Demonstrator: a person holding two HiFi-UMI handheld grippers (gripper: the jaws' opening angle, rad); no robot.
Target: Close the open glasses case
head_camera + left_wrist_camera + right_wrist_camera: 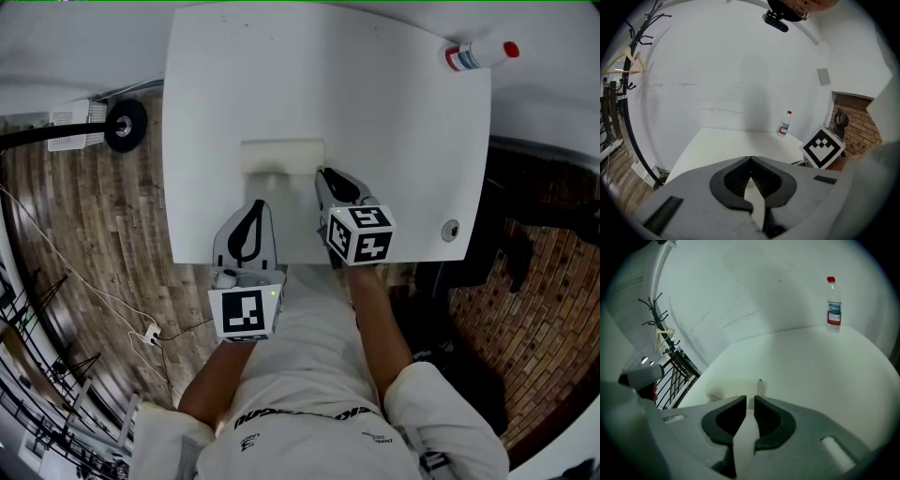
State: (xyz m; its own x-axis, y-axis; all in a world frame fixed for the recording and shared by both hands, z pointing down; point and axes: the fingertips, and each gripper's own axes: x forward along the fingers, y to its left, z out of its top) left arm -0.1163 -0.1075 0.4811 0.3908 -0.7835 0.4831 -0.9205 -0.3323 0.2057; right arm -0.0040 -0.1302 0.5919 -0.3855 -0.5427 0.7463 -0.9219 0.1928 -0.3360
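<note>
Cream case (pixel 281 157), a smooth rounded-corner box, lies on the white bench (pixel 403 150) near the front edge, about midway across. From the head view its long side runs left to right. A shaded lower part sits toward the person, but pale on pale hides the hinge line, so how far it stands open cannot be told. In the right gripper view the case (pixel 731 388) is a low matte block just ahead and slightly left of the jaws.

Left gripper (pixel 255 208) hovers over the front edge, just short of the case's near-left corner. In its own view the grey plastic jaws with black ribbed pads meet at the tips (pixel 750 159), closed on nothing.

Right gripper (pixel 325 175) lies just beside the case's right end; contact cannot be judged. Its jaws (pixel 750 400) stand a narrow slit apart, with only pale surface showing through the gap.

Each gripper carries a cube with black-and-white square markers (pixel 361 234). A clear plastic bottle (pixel 478 54) with a red cap and a banded label stands at the far-right corner, well apart from the case. The bench top is smooth, matte and rounded at the corners.
</note>
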